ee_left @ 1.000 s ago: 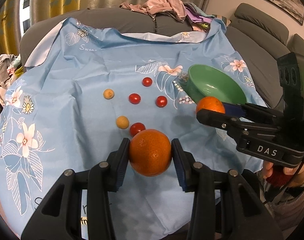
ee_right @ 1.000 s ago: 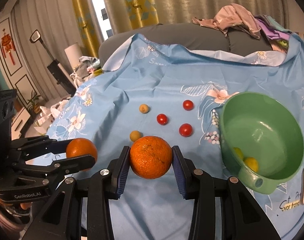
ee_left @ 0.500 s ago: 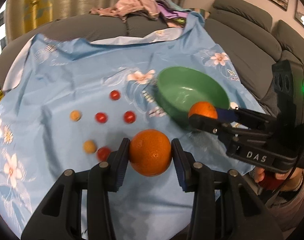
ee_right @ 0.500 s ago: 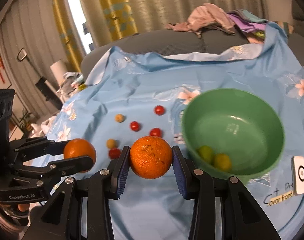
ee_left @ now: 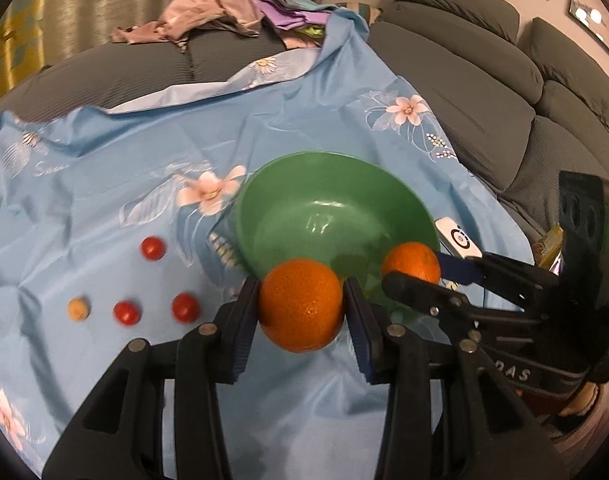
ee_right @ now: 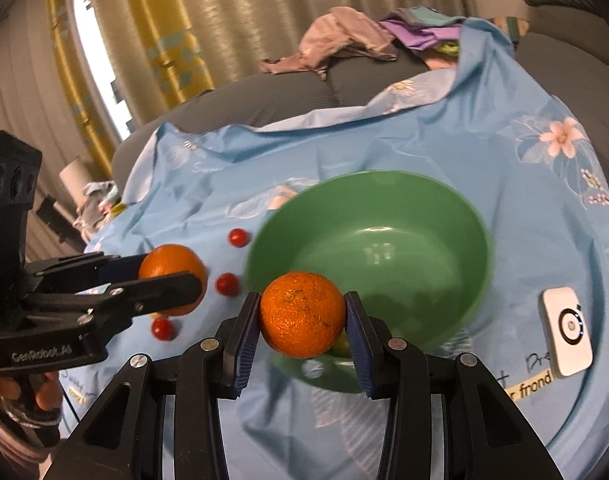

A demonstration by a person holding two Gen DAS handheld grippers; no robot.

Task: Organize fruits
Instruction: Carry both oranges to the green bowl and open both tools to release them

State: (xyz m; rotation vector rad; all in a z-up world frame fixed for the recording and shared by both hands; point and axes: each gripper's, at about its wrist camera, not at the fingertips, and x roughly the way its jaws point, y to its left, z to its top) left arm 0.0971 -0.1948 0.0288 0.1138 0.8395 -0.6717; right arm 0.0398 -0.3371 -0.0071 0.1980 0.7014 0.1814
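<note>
My left claw [ee_left: 302, 312] is clamped on an orange [ee_left: 301, 305] at the near rim of the green bowl [ee_left: 304, 184]. My right claw [ee_right: 303, 320] grips a second orange [ee_right: 302, 314] over the bowl's near edge. Something yellowish, probably small fruit, lies half hidden in the bowl behind it. Three cherry tomatoes [ee_left: 152, 248] and a tan fruit [ee_left: 79, 308] lie on the blue floral cloth [ee_left: 104, 184], left of the bowl.

Both grippers are now carried across the blue cloth [ee_left: 104, 184] to the green bowl [ee_left: 344, 168]. The left gripper's orange [ee_left: 300, 304] hangs at its near rim, and the right gripper's orange [ee_right: 302, 314] over its near edge.
</note>
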